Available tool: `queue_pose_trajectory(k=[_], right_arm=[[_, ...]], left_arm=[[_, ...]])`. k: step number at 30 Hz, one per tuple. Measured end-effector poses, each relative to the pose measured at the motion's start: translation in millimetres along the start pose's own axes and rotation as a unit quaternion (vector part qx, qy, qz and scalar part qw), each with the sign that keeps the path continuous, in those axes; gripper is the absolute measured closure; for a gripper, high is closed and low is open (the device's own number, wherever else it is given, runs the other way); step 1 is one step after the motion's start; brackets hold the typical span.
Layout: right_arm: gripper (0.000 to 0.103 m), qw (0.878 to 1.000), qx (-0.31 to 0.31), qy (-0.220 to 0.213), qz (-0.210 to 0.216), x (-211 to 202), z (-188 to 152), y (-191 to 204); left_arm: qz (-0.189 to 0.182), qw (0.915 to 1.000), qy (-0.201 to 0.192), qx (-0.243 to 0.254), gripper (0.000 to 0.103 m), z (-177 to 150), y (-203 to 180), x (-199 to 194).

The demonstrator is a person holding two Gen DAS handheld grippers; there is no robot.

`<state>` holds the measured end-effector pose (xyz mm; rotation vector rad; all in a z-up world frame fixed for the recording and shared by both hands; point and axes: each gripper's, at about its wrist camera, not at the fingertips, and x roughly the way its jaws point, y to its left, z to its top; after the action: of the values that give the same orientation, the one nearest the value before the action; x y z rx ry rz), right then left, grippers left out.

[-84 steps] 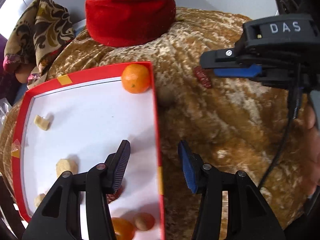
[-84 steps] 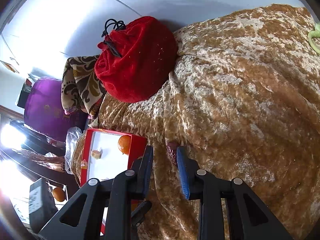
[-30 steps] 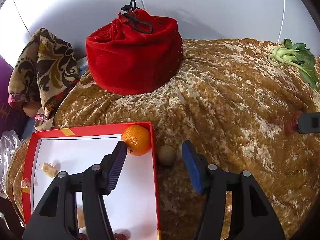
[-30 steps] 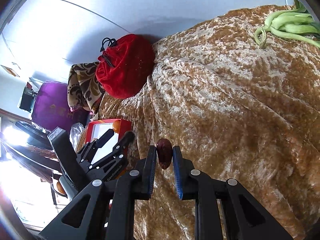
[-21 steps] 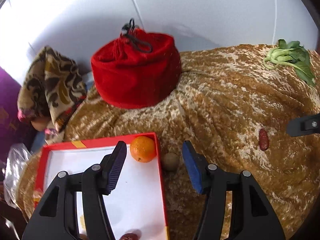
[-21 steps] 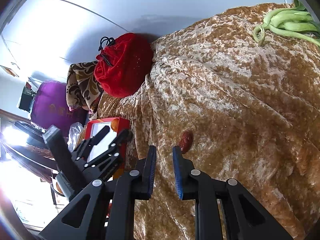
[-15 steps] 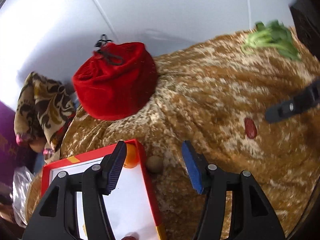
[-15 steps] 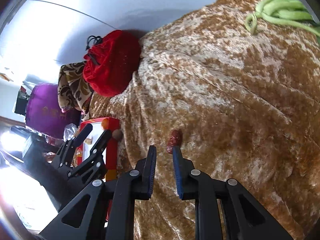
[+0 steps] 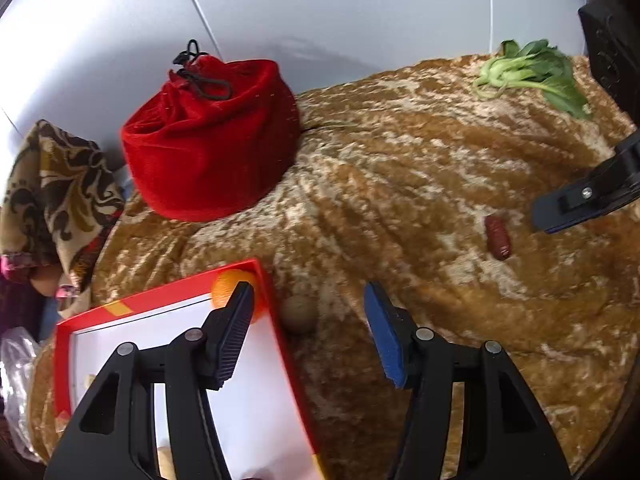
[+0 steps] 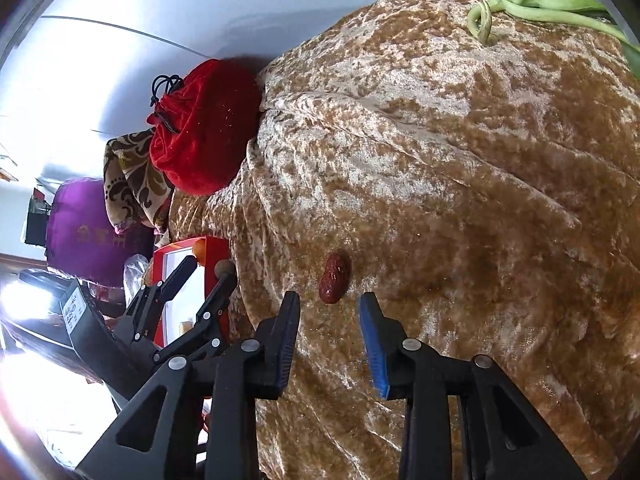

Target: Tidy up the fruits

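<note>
One red date (image 10: 334, 278) lies on the gold velvet cloth (image 10: 460, 184), just ahead of the right gripper (image 10: 329, 322), whose jaws are opening with nothing between them. The left gripper (image 9: 308, 320) is half open and empty, above one small brown round fruit (image 9: 298, 314) beside the red box (image 9: 276, 320). One orange (image 9: 226, 286) sits in the box corner. One red drawstring pouch (image 9: 212, 156), one leafy green (image 9: 528, 76). No readable writing.
</note>
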<state>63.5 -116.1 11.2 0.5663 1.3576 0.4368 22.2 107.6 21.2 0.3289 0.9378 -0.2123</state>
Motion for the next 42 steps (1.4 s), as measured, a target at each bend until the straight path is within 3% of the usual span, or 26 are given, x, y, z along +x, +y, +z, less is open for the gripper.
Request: queue_pose_trajectory(k=[6,10,19,26,35,37,39,40,42], right_arm=[[0.069,1.0,-0.001,-0.001,0.0,-1,0,0],[0.069,1.0,-0.001,-0.003,0.001,-2,0,1],[0.069,1.0,-0.003,-0.001,0.0,1,1,2],[0.069,1.0,-0.004,0.007,-0.002,9,2,3],[0.069,1.0,-0.005,0.009,0.0,10,3,2],[0.069,1.0,-0.005,0.01,0.0,11,3,2],[0.069,1.0,-0.005,0.01,-0.001,11,4,1],[0.069,1.0,-0.005,0.01,-0.002,11,4,1],[0.069,1.0,-0.004,0.009,-0.003,11,4,0]], left_arm=[[-0.061,0.9974,-0.009,0.037,0.046,3,-21,-9],[-0.072,0.9973,-0.013,-0.004,0.046,6,-8,-14],[-0.078,0.9967,0.02,-0.01,0.046,-5,-5,-3],[-0.064,0.9975,0.022,-0.019,0.046,0,-3,2],[-0.079,0.9948,0.036,-0.054,0.046,6,4,13],[-0.101,0.9915,0.039,-0.072,0.046,8,6,14],[-0.161,0.9819,0.05,-0.087,0.046,7,3,15],[-0.184,0.9771,0.07,-0.081,0.046,5,-5,19],[-0.152,0.985,0.079,-0.021,0.046,2,-25,18]])
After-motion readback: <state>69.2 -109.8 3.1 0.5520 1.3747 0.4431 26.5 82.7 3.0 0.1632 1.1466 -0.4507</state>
